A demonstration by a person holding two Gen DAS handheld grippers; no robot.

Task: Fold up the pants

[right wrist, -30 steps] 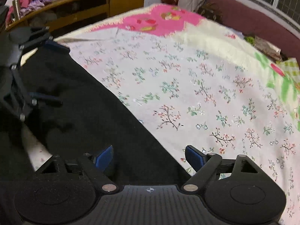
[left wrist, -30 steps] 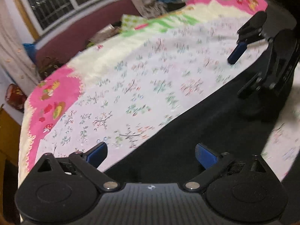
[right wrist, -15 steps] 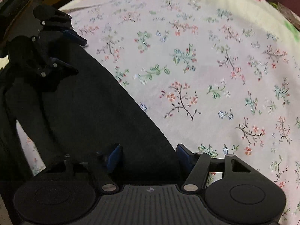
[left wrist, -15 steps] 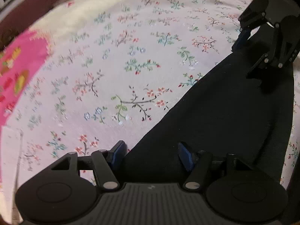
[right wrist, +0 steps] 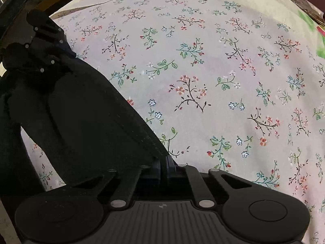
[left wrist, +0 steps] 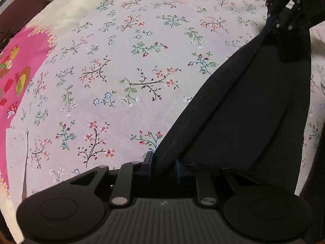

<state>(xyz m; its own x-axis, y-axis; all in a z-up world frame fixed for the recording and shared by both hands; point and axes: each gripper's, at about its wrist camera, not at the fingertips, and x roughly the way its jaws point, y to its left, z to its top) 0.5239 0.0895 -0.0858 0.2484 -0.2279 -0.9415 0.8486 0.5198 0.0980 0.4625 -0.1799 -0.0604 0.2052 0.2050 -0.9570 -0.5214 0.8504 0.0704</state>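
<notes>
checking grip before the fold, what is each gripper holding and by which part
Both hold the black pants along one long edge: the left gripper, jaws closing, on a fold at one end, the right gripper shut on the other.

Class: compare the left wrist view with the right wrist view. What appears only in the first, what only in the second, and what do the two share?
Only the left wrist view shows the pink cartoon panel with mushrooms at its left edge, and the left gripper up close, its jaws closing on a ridge of fabric.

Only the right wrist view shows a green patch at its right edge, and the right gripper up close, shut on the cloth's edge.

Both show the black pants lying on the floral bedsheet, with the other gripper pinching the same garment farther along.
</notes>
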